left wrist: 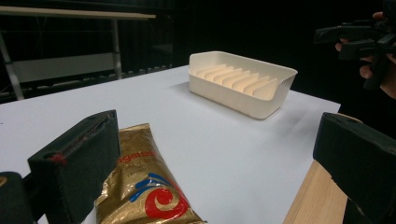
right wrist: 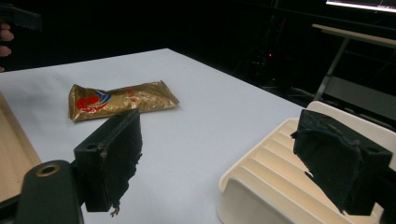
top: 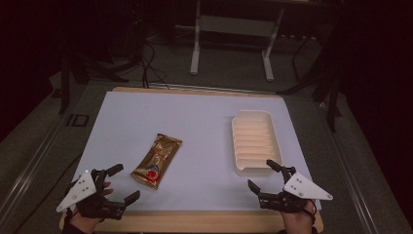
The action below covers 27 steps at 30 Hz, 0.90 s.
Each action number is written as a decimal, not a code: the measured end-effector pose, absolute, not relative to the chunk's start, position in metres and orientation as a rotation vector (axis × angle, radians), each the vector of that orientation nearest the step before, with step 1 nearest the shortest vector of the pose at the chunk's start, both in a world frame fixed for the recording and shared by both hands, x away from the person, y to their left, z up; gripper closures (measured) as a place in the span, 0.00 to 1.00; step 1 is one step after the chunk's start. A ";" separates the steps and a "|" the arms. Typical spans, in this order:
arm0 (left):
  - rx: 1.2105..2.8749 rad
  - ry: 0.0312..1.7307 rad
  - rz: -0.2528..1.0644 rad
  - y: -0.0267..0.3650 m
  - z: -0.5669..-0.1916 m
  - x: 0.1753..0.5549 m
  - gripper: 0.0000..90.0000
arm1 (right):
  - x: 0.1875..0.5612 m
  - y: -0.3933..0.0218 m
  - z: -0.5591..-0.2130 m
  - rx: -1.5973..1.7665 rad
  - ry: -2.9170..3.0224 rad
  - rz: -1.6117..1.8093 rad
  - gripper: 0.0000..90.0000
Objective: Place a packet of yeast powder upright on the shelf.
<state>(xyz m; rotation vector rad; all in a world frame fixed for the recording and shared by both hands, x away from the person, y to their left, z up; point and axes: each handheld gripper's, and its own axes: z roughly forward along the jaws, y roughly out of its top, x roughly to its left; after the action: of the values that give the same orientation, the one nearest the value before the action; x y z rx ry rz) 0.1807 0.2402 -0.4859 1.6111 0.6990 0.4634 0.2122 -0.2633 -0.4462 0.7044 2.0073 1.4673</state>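
gold packet (top: 156, 161) flat mid-table | ribbed tray (top: 253, 142) well right | left hand-held gripper (top: 119, 183), right hand-held gripper (top: 263, 175): jaws apart, empty

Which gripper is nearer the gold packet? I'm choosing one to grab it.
The left gripper: its open jaws sit just beside the gold packet. The right gripper is by the cream tray instead.

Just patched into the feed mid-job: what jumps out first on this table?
The shiny gold packet with a red swirl lies flat on the white table surface, left of centre, just ahead of the open left gripper. To the right sits a cream ribbed tray, empty as far as the views show. The right gripper, also open, hovers at the tray's near end.
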 end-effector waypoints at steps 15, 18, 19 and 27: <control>1.641 0.616 0.421 0.232 -0.482 0.178 0.02 | 0.209 -0.261 -0.441 0.689 2.013 1.473 0.17; 1.625 0.636 0.381 0.230 -0.478 0.179 0.02 | 0.210 -0.262 -0.441 0.699 2.008 1.478 0.17; 1.611 0.642 0.356 0.230 -0.476 0.180 0.02 | 0.210 -0.262 -0.441 0.699 2.010 1.481 0.17; 1.651 0.689 0.354 0.226 -0.463 0.190 0.02 | 0.210 -0.260 -0.438 0.675 2.024 1.468 0.18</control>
<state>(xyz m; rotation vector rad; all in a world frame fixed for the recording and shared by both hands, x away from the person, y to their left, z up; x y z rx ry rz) 0.1896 0.2260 -0.4635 1.6507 0.6892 0.3544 0.2099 -0.2598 -0.4377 0.6754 2.0242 1.4682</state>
